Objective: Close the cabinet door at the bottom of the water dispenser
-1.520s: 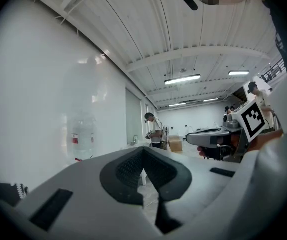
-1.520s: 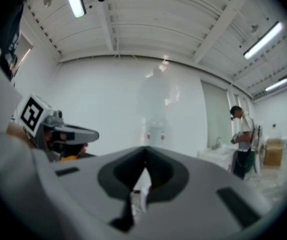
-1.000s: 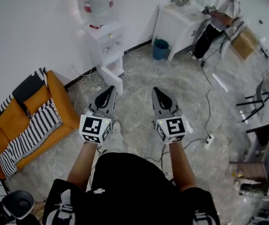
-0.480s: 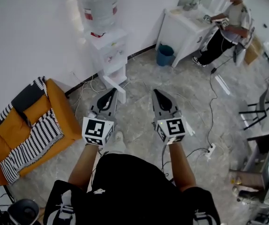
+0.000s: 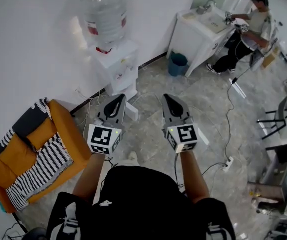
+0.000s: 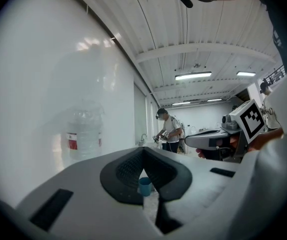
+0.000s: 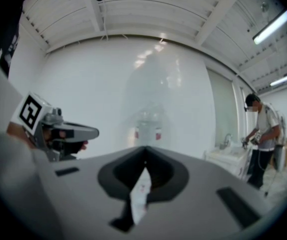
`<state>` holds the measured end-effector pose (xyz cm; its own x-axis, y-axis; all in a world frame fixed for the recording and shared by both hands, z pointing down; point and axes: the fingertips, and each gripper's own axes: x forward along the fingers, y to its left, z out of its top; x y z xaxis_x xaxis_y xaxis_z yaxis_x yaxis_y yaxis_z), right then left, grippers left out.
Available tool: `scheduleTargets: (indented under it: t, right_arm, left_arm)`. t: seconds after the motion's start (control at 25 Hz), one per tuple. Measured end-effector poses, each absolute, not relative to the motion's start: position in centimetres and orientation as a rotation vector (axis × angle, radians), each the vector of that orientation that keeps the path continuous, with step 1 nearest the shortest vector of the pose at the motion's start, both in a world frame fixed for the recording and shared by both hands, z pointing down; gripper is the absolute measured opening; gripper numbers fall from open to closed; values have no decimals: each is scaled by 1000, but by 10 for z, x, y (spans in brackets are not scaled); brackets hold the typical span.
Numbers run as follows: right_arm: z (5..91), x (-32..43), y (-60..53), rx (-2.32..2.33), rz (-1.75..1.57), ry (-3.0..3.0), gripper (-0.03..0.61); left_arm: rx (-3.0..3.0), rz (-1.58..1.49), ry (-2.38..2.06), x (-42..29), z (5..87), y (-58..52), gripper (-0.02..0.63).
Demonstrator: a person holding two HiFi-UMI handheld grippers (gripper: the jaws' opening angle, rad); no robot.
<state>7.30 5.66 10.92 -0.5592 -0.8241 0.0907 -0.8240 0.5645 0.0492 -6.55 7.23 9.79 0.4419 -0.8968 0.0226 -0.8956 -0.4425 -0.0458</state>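
Note:
The white water dispenser (image 5: 114, 64) stands against the wall with a clear bottle (image 5: 103, 19) on top. Its bottom cabinet door (image 5: 132, 111) swings out over the floor, partly hidden behind my left gripper (image 5: 119, 98). My right gripper (image 5: 166, 98) is level beside it; both point at the dispenser and stand short of it. Both are shut with nothing between the jaws. The left gripper view has my left gripper (image 6: 143, 151) with the bottle (image 6: 85, 134) off to the left. In the right gripper view my right gripper (image 7: 144, 149) lines up under the bottle (image 7: 147, 124).
An orange sofa (image 5: 33, 154) with a striped blanket sits to the left. A blue bucket (image 5: 178, 64) and a white sink cabinet (image 5: 198, 34) are to the right of the dispenser, with a person (image 5: 243, 34) sitting there. Cables and a power strip (image 5: 228, 164) lie on the floor.
The dispenser has come nearer and larger as I walk toward it. Both grippers keep the same pose, side by side and shut.

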Motion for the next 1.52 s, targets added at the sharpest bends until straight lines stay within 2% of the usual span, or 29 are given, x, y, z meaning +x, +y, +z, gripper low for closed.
scheduleTargets:
  t: [0.88,1.52]
  right_arm:
    - [138,34,-19,1367,62,-2642,32]
    - [140,73,-103,1269,56,-2731,32]
  left_arm:
    - [-2720,-92,1695,-102,134,-1,6]
    - [-2644,-131,1797,-59,139,-75,6]
